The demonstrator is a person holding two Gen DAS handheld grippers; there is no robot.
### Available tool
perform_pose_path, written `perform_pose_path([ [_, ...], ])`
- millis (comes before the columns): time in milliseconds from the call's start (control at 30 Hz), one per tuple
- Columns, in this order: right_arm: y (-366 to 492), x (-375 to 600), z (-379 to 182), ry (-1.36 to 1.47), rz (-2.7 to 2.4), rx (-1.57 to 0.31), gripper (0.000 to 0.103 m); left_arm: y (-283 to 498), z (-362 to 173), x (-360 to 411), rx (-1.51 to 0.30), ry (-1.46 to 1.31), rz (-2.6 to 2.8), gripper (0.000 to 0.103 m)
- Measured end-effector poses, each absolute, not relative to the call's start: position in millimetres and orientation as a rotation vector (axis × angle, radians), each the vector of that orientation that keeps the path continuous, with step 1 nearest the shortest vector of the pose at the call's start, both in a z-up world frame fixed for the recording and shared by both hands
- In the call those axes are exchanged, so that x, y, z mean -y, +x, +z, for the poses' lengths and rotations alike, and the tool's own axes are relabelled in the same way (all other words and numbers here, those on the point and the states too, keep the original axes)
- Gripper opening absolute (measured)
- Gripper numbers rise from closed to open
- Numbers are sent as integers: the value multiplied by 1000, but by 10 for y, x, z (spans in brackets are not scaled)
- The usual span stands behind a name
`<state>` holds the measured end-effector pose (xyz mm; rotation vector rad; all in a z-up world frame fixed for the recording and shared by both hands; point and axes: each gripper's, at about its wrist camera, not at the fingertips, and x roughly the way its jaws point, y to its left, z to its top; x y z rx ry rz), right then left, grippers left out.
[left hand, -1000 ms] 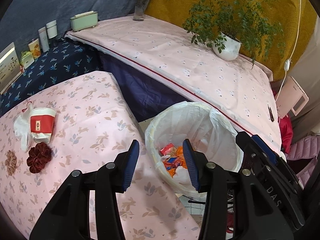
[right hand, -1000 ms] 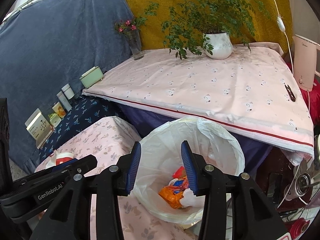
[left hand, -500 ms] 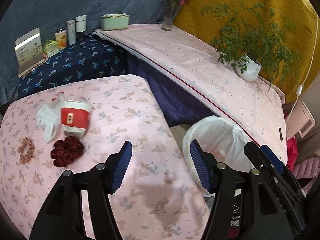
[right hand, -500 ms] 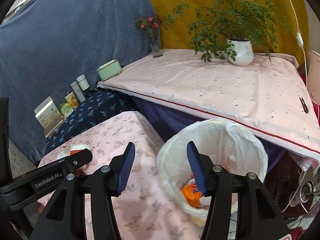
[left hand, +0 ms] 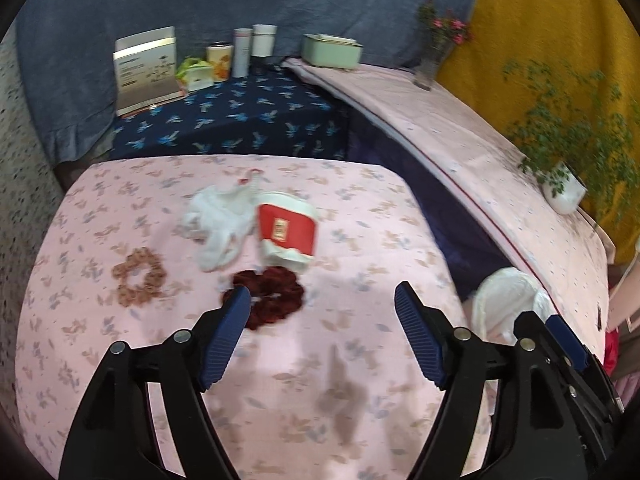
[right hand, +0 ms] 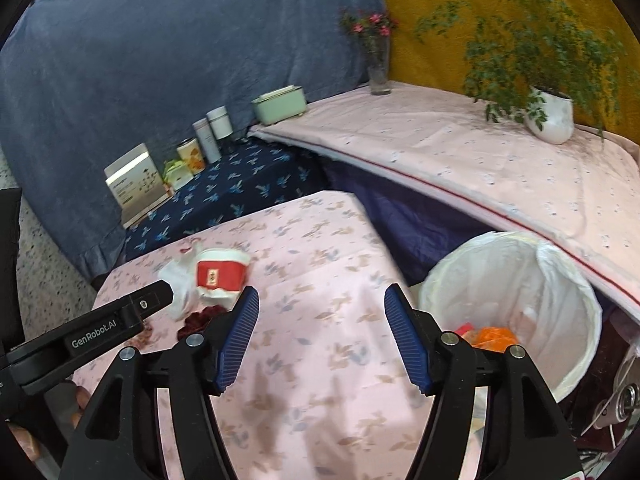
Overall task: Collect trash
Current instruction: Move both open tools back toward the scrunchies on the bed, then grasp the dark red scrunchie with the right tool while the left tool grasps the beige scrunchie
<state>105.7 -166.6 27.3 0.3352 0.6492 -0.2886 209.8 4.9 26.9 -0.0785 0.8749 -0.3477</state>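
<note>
A crushed red and white paper cup [left hand: 286, 234] [right hand: 220, 276] lies on its side on the pink flowered table [left hand: 360, 380], with a crumpled white plastic bag [left hand: 218, 224] [right hand: 178, 280] touching its left side. My left gripper [left hand: 322, 300] hovers over the table just short of the cup, jaws opening, nothing between them. My right gripper [right hand: 318, 304] is over the table between the cup and the white-lined trash bin [right hand: 516, 300] [left hand: 508, 304], jaws opening and empty. Orange and red wrappers [right hand: 488, 334] lie in the bin.
A dark red scrunchie [left hand: 268, 296] lies by the left fingertip and a brown scrunchie [left hand: 138, 276] further left. Boxes and tins [left hand: 220, 60] stand on a navy-cloth surface behind. A long pink-covered table [right hand: 460, 152] carries a potted plant [right hand: 550, 116], a vase and a green box.
Both grippers swung left from above the bin to over the pink table, their jaws widening. The cup, bag and scrunchies now sit ahead of the left gripper; the bin has slid right.
</note>
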Motion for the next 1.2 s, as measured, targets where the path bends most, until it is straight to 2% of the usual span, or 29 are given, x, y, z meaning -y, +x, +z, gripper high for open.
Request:
perform_pose_path([
  [467, 1708, 838, -68, 272, -169, -755, 63, 2513, -173, -1192, -918, -138, -89, 75],
  [600, 1906, 670, -201, 263, -152, -783, 63, 2640, -325, -1386, -944, -146, -47, 76],
  [700, 2046, 578, -316, 260, -149, -805, 63, 2739, -441, -1503, -962, -147, -19, 82],
  [1200, 2580, 507, -916, 272, -192, -918, 63, 3197, -1062, -1824, -1098, -178, 82, 84],
])
